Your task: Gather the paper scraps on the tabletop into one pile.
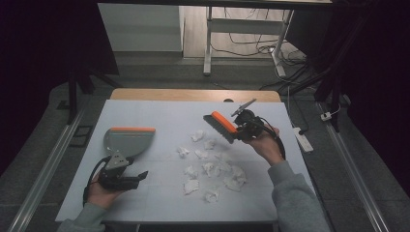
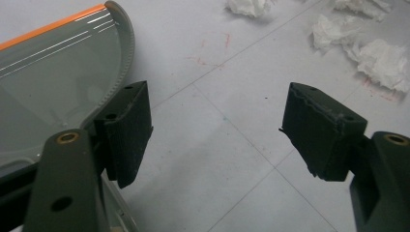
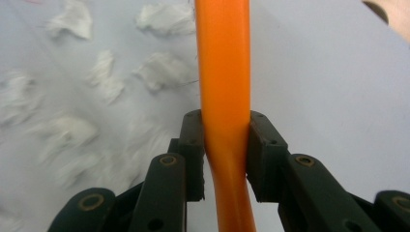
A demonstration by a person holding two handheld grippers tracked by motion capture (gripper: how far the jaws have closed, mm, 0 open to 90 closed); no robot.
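Note:
A grey dustpan [image 1: 128,140] with an orange lip lies at the table's left; in the left gripper view its curved rim [image 2: 123,53] sits just left of my jaws. My left gripper [image 1: 141,176] is open beside the pan, nothing between its pads [image 2: 126,130]. My right gripper [image 1: 238,130] is shut on the orange handle [image 3: 223,96] of a black-bristled hand brush [image 1: 220,126], held above the table at centre right. Several crumpled white paper scraps [image 1: 209,169] lie scattered on the white table top [image 1: 164,116] below the brush.
A wooden table edge [image 1: 193,94] runs along the far side. A white power strip [image 1: 303,139] lies on the floor to the right. Desk legs and cables [image 1: 251,46] stand beyond the table. Metal rails flank both sides.

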